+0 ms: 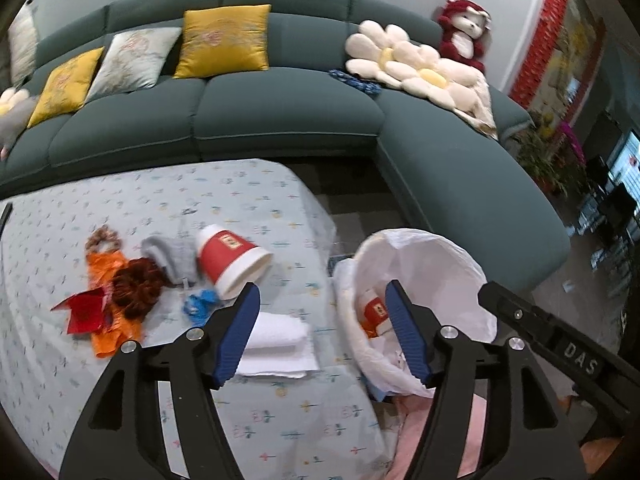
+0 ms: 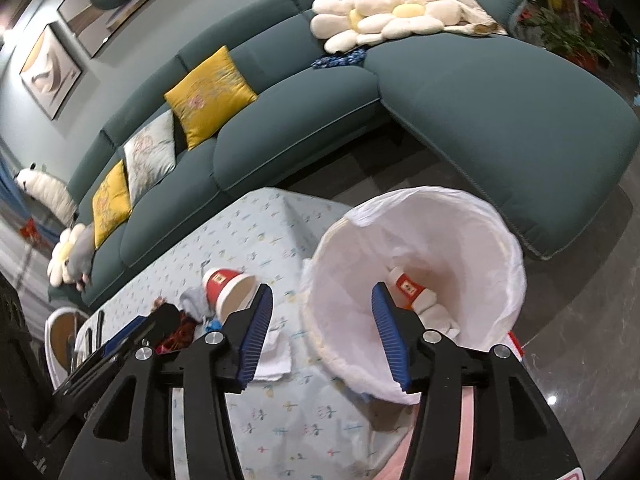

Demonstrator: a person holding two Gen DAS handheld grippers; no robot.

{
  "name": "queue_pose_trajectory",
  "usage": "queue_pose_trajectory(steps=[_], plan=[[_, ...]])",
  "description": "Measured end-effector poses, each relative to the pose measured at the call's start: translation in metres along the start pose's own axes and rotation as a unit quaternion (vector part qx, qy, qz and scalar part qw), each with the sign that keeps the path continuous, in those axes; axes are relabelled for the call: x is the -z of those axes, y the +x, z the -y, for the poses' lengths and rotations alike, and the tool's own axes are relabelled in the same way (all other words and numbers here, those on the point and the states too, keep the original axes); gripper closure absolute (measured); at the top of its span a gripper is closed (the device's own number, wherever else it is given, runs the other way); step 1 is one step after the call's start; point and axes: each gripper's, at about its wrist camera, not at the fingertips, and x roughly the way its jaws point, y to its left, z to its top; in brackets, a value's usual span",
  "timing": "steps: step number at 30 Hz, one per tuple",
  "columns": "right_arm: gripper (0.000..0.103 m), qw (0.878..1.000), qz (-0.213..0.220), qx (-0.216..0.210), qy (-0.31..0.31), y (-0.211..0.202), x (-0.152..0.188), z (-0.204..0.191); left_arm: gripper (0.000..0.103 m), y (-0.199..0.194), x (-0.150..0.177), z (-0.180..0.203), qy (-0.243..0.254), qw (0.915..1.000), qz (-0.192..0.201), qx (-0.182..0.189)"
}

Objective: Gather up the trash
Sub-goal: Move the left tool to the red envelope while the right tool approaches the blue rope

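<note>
**Trash on table, bin alongside, both claws empty**

Materials: a red paper cup (image 1: 230,262) with a white rim lies on its side, mouth toward the camera. Left of it sit a grey crumpled wad (image 1: 170,254), a dark red frizzy clump (image 1: 136,286), orange wrapper (image 1: 110,322), red folded paper (image 1: 82,312) and a blue scrap (image 1: 200,304). A folded white towel (image 1: 278,346), soft and ribbed at its edge, lies just nearer the camera than the cup. The bin (image 2: 416,276) is round, lined with a thin white bag; inside it lie a second red cup (image 2: 408,286) and white crumpled tissue (image 2: 436,312).

Claws: left gripper (image 1: 320,328) is spread wide, blue ridged pads (image 1: 236,332) bare, nothing held; its left tip appears close to the cup's rim, contact not resolvable. Right gripper (image 2: 322,336) is likewise wide apart and empty, framing the bin's near wall.

Surface and room: table (image 1: 248,200) covered in pale blue printed cloth; bin stands just beside its right edge. Behind, a teal sectional sofa (image 1: 288,112) with yellow cushions (image 1: 224,42) and flower pillows (image 1: 408,64). Grey tiled floor (image 2: 580,300).
</note>
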Motion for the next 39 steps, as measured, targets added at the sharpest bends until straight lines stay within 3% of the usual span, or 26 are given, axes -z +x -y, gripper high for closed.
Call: queue_pose_trajectory(steps=[15, 26, 39], plan=[[0.043, 0.998, -0.037, -0.001, -0.058, 0.017, 0.033, -0.058, 0.018, -0.028, 0.018, -0.097, -0.092, 0.9934, 0.018, -0.065], [0.042, 0.992, -0.082, 0.008, -0.095, 0.045, 0.064, -0.09, 0.016, -0.033, 0.044, -0.161, -0.151, 0.9819, 0.005, -0.114], [0.038, 0.983, -0.118, 0.009, -0.137, 0.076, 0.092, -0.125, 0.012, -0.037, 0.067, -0.249, -0.269, 0.9512, -0.005, -0.151]])
